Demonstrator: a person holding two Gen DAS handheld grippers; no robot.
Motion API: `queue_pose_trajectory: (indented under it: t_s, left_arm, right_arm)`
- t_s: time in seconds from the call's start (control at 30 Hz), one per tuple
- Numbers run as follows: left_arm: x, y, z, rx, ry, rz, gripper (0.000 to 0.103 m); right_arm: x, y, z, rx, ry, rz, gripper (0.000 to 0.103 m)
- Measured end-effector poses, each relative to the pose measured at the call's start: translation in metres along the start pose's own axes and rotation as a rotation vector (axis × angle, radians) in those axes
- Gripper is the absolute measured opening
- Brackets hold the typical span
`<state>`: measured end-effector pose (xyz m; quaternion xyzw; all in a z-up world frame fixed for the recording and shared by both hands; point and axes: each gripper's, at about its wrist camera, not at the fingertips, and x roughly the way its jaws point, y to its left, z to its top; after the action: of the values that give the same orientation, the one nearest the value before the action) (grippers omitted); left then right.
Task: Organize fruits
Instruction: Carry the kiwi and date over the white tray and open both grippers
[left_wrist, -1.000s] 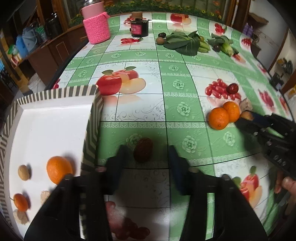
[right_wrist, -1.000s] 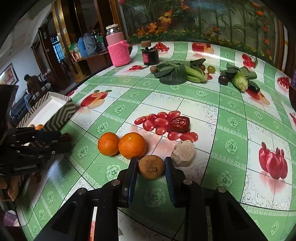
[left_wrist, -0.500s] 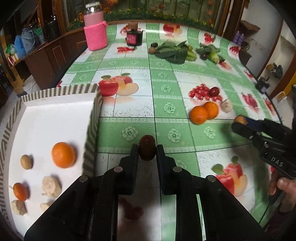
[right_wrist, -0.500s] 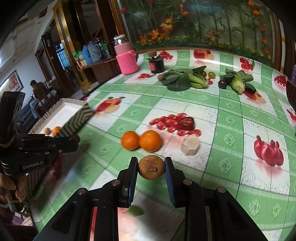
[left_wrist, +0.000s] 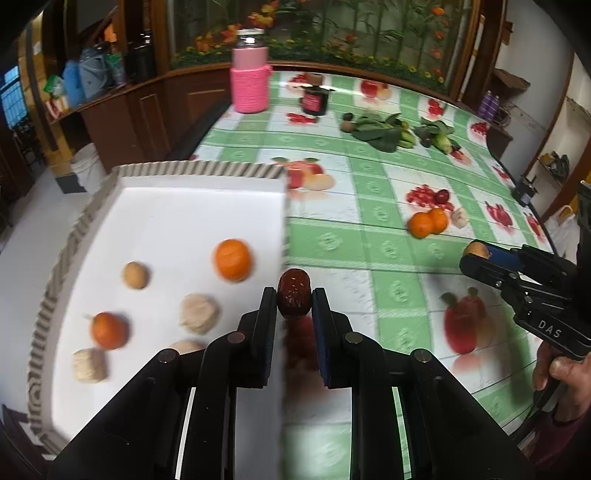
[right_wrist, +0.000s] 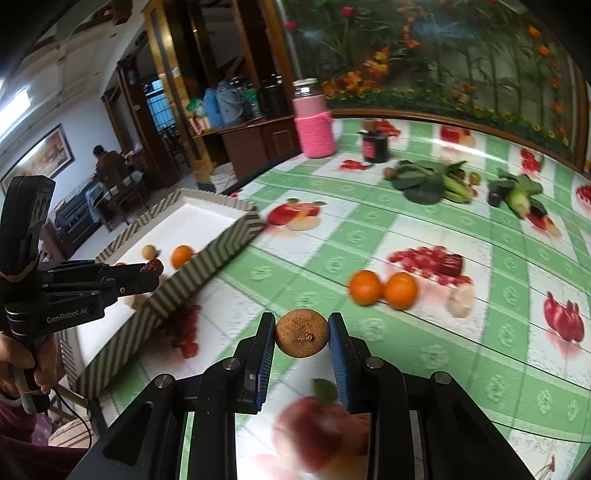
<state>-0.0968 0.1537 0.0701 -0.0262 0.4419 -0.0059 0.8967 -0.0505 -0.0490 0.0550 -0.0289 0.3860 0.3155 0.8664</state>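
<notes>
My left gripper is shut on a dark red date, held in the air right over the near right rim of the white tray with striped walls. In the tray lie an orange, a small tangerine, a round nut and several pale lumps. My right gripper is shut on a brown kiwi above the green tablecloth, right of the tray's wall. Two oranges, another date and a pale lump lie on the table.
At the far end of the table stand a pink knitted jar and a dark jar, with leafy greens and corn beside them. A person sits in the room beyond. The table's left edge runs just behind the tray.
The left gripper shut on the date, and both grippers rose off the table with their fruit and moved left toward the tray; the left one now hangs at its rim.
</notes>
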Motion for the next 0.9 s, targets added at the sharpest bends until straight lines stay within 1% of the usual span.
queue_pose_trajectory:
  t_s: [0.1, 0.23, 0.47, 0.7, 0.9]
  left_arm:
    - [-0.005, 0.015, -0.007, -0.018, -0.003, 0.022, 0.018]
    - [-0.012, 0.032, -0.017, -0.03, -0.018, 0.077, 0.018]
    - [-0.019, 0.061, -0.036, -0.06, -0.024, 0.13, 0.018]
    - [-0.023, 0.079, -0.049, -0.088, -0.024, 0.161, 0.018]
    - [-0.024, 0.091, -0.059, -0.111, -0.011, 0.17, 0.018]
  right_arm:
    - [0.003, 0.016, 0.002, -0.026, 0.004, 0.015, 0.028]
    - [0.008, 0.037, 0.006, -0.057, 0.01, 0.036, 0.028]
    - [0.018, 0.071, 0.014, -0.114, 0.019, 0.067, 0.028]
    - [0.03, 0.1, 0.021, -0.164, 0.036, 0.091, 0.028]
    - [0.038, 0.122, 0.026, -0.205, 0.048, 0.111, 0.028]
